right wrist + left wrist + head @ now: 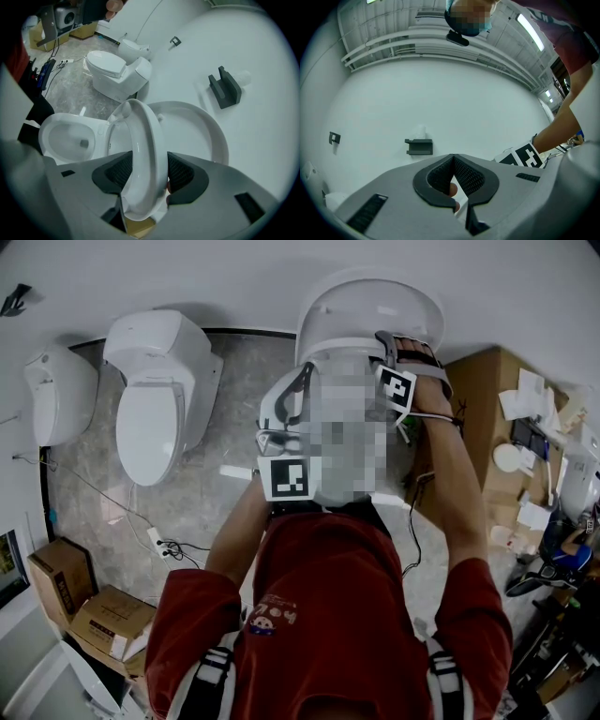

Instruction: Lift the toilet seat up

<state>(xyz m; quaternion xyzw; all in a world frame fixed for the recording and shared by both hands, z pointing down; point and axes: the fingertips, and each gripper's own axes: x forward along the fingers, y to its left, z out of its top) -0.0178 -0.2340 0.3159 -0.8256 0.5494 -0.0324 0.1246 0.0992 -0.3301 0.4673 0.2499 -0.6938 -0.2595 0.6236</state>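
Note:
The white toilet seat [145, 154] stands raised, almost upright, over the open bowl [70, 136], with the lid [197, 126] up behind it against the wall. My right gripper [149, 176] points down at the seat, and its rim sits between the two dark pads, which close on it from both sides. In the head view this gripper [386, 341] is at the lid's [370, 306] right side. My left gripper [452, 158] points level at the bare white wall, jaws together with nothing in them. From above, the left gripper [298, 381] is left of the toilet.
A second toilet [155, 399] with its lid down stands to the left, a third fixture [61, 395] beyond it. Cardboard boxes [84, 606] lie at the lower left and a cluttered box [487, 390] at the right. A dark bracket [225, 89] is on the wall. A cable and power strip [159, 542] lie on the floor.

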